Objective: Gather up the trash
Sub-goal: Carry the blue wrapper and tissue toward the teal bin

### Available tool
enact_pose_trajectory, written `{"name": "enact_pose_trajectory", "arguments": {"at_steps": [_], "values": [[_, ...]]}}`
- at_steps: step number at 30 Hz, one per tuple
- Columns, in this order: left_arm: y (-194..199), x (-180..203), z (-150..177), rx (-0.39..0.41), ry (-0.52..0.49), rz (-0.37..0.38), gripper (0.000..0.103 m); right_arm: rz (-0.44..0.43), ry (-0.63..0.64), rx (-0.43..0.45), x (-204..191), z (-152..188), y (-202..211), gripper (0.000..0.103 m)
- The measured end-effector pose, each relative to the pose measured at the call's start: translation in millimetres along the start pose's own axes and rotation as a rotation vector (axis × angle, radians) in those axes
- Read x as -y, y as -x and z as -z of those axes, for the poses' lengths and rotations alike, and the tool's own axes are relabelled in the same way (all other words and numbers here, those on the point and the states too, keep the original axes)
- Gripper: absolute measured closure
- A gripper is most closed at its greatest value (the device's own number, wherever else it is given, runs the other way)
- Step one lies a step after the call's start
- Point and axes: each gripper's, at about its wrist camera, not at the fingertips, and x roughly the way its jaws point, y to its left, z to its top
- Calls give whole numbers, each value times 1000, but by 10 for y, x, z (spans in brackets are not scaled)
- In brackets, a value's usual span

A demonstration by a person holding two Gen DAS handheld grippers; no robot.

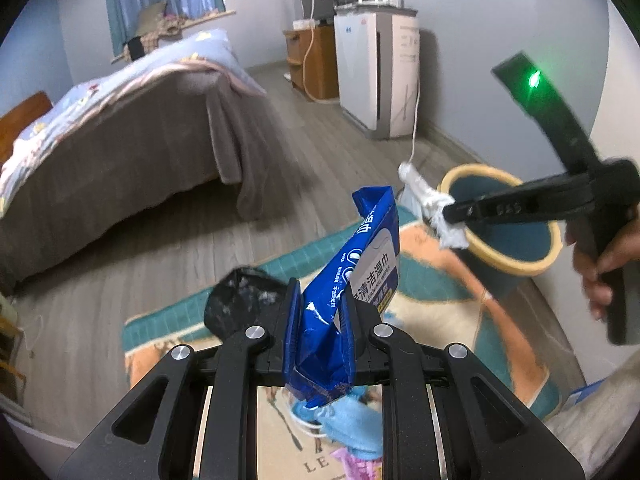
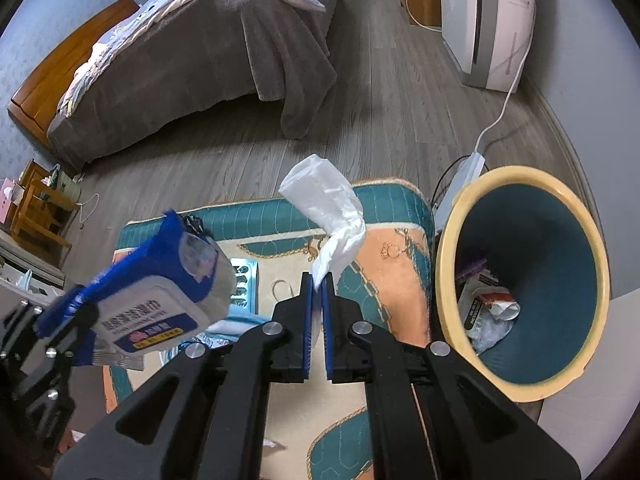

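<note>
My left gripper (image 1: 322, 300) is shut on a blue wet-wipes packet (image 1: 360, 264) and holds it above the rug; the packet also shows in the right wrist view (image 2: 168, 280). My right gripper (image 2: 319, 280) is shut on a crumpled white tissue (image 2: 332, 216) and holds it in the air left of the bin. In the left wrist view the right gripper (image 1: 452, 214) with the tissue (image 1: 428, 204) is at the bin's near rim. The trash bin (image 2: 520, 280), teal inside with a yellow rim (image 1: 504, 258), holds several pieces of trash.
A patterned rug (image 2: 384, 240) lies under both grippers, with a black crumpled bag (image 1: 240, 300), a blue face mask (image 1: 352, 420) and a pink wrapper (image 1: 360, 464) on it. A bed (image 1: 120, 128) stands at left. A white air purifier (image 1: 380, 72) and cable (image 2: 500, 112) are behind the bin.
</note>
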Motion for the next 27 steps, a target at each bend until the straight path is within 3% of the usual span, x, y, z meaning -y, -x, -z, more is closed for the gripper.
{"name": "enact_pose_trajectory", "arguments": {"at_steps": [5,8,13,19,27], "values": [[-36,67,-211,17,24,12,83,31,-52,53,283,-96,130,99],[-166,184,-360,9,33,39,83,41,-125,49,540,-101,125,99],[-393,523,-583,10,-31,67,83,106,-227,54,1034,-82,139,99],[-719,818,-794,-37,-15,137,83,188,-378,43,1614,52,131,99],[-1140,1289,-940,-81,-95,157,83,242,-521,62,1899,153,145,99]]}}
